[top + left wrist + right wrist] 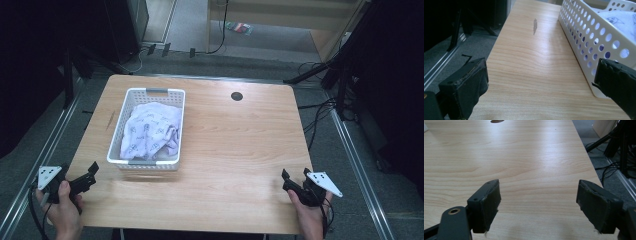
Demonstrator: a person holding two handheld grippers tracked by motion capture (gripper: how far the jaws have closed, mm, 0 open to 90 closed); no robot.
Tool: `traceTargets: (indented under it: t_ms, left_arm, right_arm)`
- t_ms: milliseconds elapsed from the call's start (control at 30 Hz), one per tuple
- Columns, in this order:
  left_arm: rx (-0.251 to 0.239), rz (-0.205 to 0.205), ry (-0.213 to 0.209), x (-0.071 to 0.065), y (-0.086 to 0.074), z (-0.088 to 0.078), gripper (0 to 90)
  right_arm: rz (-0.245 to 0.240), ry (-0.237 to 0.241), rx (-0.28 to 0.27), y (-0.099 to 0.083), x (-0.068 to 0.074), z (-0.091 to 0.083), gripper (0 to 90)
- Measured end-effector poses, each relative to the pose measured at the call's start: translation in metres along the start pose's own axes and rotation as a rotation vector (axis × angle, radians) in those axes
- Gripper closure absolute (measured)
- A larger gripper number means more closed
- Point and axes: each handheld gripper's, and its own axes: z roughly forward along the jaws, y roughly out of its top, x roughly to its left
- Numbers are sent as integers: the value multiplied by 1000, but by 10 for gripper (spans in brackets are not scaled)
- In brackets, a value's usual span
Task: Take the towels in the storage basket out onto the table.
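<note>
Both grippers rest at the near edge of the table (230, 150) with nothing between their jaws: the left gripper (92, 170) sits at the near left corner, jaws spread wide, and its own view shows its two black pads framing bare wood with the basket wall just beside the right-hand pad; the right gripper (295, 176) sits at the near right corner, also spread wide, over bare tabletop in its own view. Going from the biggest thing down, the wooden table carries a white perforated basket (150, 92) on its left half, its long side running away from the person, and inside the basket lies a crumpled pale cloth (150, 132) with a faint printed pattern, bunched and filling most of the floor of the basket. Farther back on the right half is a small dark cable hole (237, 96), and a faint grey scuff mark (535, 26) shows on the wood left of the basket. I judge the work to be at its very start: the cloth is untouched and neither hand has reached for it. The next move seems to call for lifting the left gripper over the near rim of the basket and closing on a raised fold of the cloth; the right gripper, well apart from it, would have to cross the bare wood to help.
</note>
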Motion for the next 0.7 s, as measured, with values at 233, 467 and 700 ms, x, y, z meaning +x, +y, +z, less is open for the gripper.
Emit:
traceTargets:
  t_ms: [233,467,700]
  left_arm:
    - [7,-16,14,3,3,2,0]
    - [-19,-9,7,1,12,-10,0]
    - [-52,10,-11,-3,30,-26,0]
  right_arm:
    - [-16,19,6,0,2,0,172]
    - [-46,79,30,0,2,1,142]
    - [-41,83,17,0,2,0,128]
